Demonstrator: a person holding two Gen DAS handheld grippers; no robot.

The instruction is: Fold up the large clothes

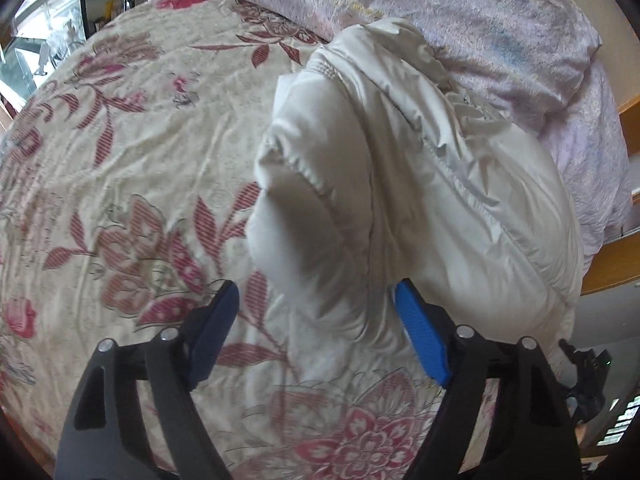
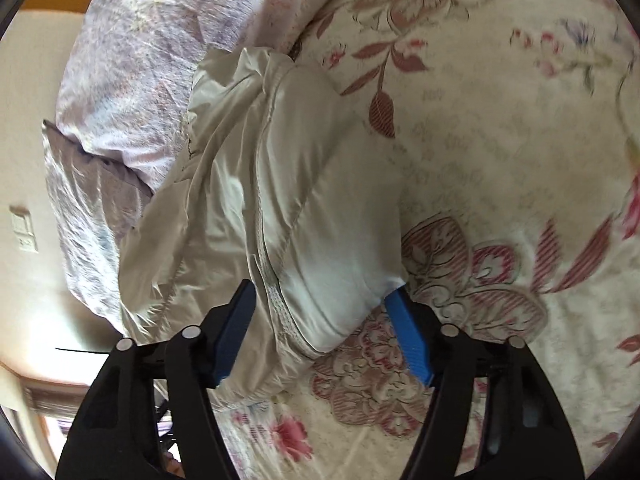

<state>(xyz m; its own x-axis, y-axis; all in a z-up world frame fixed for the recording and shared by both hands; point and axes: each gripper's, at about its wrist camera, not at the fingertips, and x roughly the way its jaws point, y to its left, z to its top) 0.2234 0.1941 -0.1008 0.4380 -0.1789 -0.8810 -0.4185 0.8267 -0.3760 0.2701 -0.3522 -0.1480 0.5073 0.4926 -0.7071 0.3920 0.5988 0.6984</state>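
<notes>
The white puffy jacket (image 1: 404,184), bundled on the floral bedsheet (image 1: 132,152), runs lengthwise from lower centre toward upper frame, its near end between the wide-spread jaws of both the left gripper (image 1: 316,328) and right gripper (image 2: 324,332), neither apparently gripping.

Jacket (image 1: 400,184) on bedspread (image 1: 140,152), quilt (image 1: 460,20) bunched behind it, touching.
</notes>
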